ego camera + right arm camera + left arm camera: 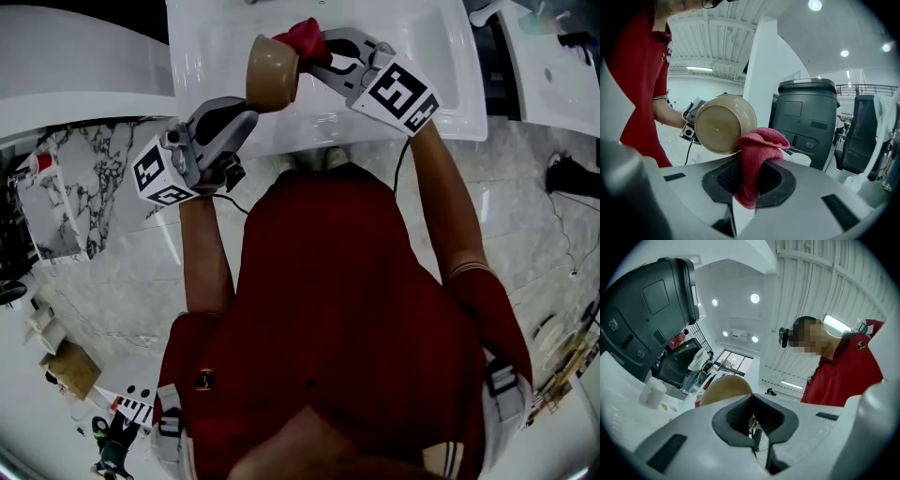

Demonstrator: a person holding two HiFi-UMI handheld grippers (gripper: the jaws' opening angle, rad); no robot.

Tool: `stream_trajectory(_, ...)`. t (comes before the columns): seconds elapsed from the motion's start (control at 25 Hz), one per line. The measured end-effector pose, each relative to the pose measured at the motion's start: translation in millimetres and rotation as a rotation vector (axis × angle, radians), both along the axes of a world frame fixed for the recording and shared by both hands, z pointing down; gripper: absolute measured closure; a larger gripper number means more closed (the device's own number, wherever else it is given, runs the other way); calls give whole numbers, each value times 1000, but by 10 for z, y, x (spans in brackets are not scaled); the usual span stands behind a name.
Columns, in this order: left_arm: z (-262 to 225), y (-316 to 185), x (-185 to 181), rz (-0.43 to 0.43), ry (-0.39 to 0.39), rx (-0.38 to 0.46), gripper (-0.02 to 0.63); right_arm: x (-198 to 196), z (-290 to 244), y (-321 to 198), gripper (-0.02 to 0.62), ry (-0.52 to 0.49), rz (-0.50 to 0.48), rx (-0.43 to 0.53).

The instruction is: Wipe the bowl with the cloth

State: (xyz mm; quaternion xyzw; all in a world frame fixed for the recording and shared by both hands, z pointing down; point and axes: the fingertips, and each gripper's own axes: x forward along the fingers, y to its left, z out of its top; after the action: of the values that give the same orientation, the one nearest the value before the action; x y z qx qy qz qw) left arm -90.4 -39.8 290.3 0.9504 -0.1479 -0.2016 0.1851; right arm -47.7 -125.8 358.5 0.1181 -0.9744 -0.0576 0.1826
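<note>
Two closed jaws: left gripper pinches the smooth tan bowl, right gripper clamps fuzzy red cloth.

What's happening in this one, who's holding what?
A person in a red shirt stands at a white sink with a gripper in each hand. The left gripper is shut on a tan bowl and holds it up above the sink. The right gripper is shut on a red cloth, which sits against the bowl's edge. The wiping looks to be under way, though how much of it is done can't be told.
</note>
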Motion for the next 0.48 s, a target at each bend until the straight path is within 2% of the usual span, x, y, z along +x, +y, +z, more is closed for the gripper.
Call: stream_trajectory(0.48, -83, -110, 16, -104, 43, -2, 592, -74, 226, 161, 545, 12, -4, -77)
